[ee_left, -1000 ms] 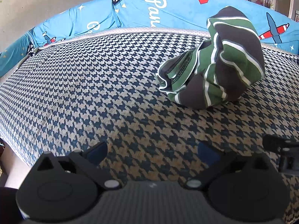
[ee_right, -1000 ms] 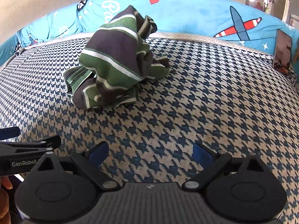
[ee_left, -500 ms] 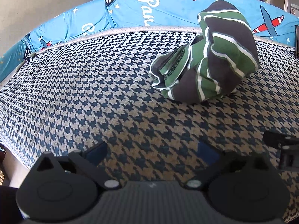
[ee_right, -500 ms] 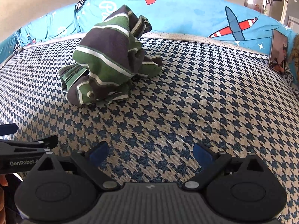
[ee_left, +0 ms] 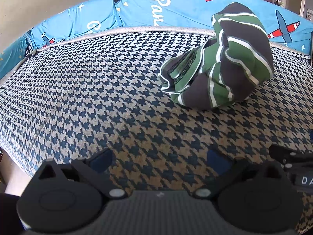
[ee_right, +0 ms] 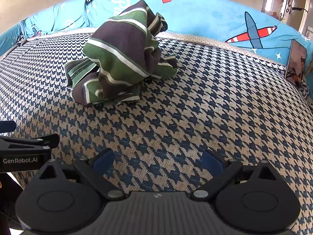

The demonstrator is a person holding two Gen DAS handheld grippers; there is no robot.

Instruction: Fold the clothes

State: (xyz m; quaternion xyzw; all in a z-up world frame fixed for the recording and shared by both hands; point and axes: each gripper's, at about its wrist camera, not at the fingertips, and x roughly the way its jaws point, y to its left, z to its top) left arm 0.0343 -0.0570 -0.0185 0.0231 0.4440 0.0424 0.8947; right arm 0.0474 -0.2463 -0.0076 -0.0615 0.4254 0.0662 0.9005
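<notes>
Crumpled striped garment (ee_left: pixel 221 62) (ee_right: pixel 121 58), bunched into a tall heap: broad bands of green and dark brown-grey split by thin white lines, with a stitched hem edge spilling out low on its left side. Sits on the far half of the bed, left of centre in the right wrist view and to the right in the left wrist view, well apart from both tools.

Left hand-held gripper (ee_left: pixel 159 159) wide open, blue pads (ee_left: pixel 100 159) spread far apart, nothing between them, hovering over the near part of the bed cover with bare fabric below. Right hand-held gripper (ee_right: pixel 156 161) likewise wide open, blue pads (ee_right: pixel 212 163) spread, empty, touching nothing visible. Each tool also appears at the edge of the other's view: the left one at the near left of the right wrist view, marked "GenRobot.AI".

Bed cover (ee_left: pixel 88 82) (ee_right: pixel 225 101) in a dark blue and cream houndstooth weave, lying fairly flat. Beyond its far edge, a bright blue sheet (ee_left: pixel 137 9) (ee_right: pixel 205 17) printed with red-and-white aeroplanes, stars and white lettering. Propped at the far right, a phone (ee_right: pixel 296 62) with a lit screen. Plain beige wall (ee_left: pixel 39 2) behind on the left.
</notes>
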